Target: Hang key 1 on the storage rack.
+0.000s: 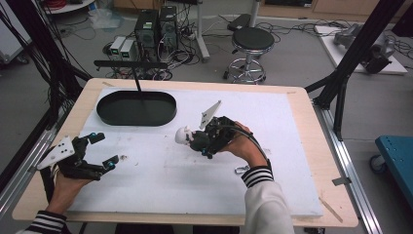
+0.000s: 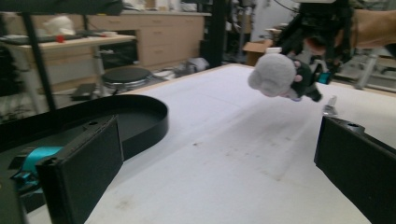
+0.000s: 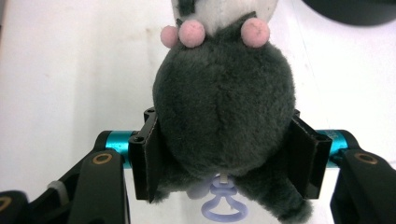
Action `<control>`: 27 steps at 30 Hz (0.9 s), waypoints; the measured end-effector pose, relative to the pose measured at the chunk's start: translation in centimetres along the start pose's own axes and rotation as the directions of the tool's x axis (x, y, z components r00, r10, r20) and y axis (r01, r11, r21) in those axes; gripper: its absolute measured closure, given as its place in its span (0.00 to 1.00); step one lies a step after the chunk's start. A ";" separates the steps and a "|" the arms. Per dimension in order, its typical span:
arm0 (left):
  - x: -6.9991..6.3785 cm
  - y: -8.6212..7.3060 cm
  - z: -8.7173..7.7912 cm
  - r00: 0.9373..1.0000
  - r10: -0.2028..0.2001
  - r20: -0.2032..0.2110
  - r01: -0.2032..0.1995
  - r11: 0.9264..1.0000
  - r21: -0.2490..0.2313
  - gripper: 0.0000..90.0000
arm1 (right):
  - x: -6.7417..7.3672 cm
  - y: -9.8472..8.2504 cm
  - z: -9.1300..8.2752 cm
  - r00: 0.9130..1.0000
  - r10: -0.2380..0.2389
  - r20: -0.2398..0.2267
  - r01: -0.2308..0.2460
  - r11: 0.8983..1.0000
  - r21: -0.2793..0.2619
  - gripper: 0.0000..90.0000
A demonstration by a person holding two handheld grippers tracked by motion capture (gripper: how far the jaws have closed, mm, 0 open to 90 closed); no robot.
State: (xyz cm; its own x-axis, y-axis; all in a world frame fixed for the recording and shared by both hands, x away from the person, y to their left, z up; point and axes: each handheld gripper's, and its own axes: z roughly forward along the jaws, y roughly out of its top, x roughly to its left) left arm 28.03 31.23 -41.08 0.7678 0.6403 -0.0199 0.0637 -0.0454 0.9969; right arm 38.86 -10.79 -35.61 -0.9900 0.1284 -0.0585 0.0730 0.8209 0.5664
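Plush toy (image 3: 223,107): dark grey fuzzy body, white head, three small pink pom-poms where body meets head, pale lilac plastic clip (image 3: 223,207) hanging off its lower end

Right gripper (image 1: 195,139) has it clamped: fingers (image 3: 148,156) press into both flanks of the grey body, fur bulging past the pads. Toy is held up off the desk (image 1: 302,146), over the white mat (image 1: 204,180), right of the black oval tray (image 1: 136,108) and apart from it

Left gripper (image 1: 103,150): fingers (image 2: 81,170) spread wide, nothing between them, sits near the desk's left edge, well apart from the toy

View differences:
- right gripper view: close-up of the grip, pom-poms and clip visible; head mostly cut off at the top edge
- left gripper view: toy seen side-on from a distance with the pale rounded head toward the camera, clear gap and a soft shadow on the mat below it, so it's plainly airborne; also shows the tray wall just beyond the left finger
- high view: overall layout, both hands in striped cuffs, stool (image 1: 251,41) and computer boxes (image 1: 157,27) on the floor beyond the desk; toy there is just a small white-and-dark blob, detail too small to tell
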 end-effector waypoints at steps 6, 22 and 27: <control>-0.1 2.4 1.4 0.992 0.018 0.128 -0.026 0.998 0.059 0.02 | 0.7 0.8 -0.2 1.000 -0.017 -0.012 0.017 0.999 -0.028 0.43; -0.5 6.3 5.3 0.962 0.072 0.262 -0.118 0.979 0.164 0.02 | 1.8 2.9 -0.5 0.997 -0.065 -0.041 0.061 0.993 -0.104 0.43; -0.9 6.7 6.7 0.948 0.077 0.309 -0.141 0.972 0.190 0.02 | 2.3 3.4 -0.7 0.996 -0.083 -0.044 0.077 0.990 -0.116 0.43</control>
State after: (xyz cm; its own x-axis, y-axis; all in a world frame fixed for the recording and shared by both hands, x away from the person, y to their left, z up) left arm 32.05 25.23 -34.87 0.9298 0.3664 0.0345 0.0749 -0.2800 0.9571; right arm 36.75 -8.05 -33.23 -0.9970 0.0358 -0.0693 -0.0180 0.7585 0.6514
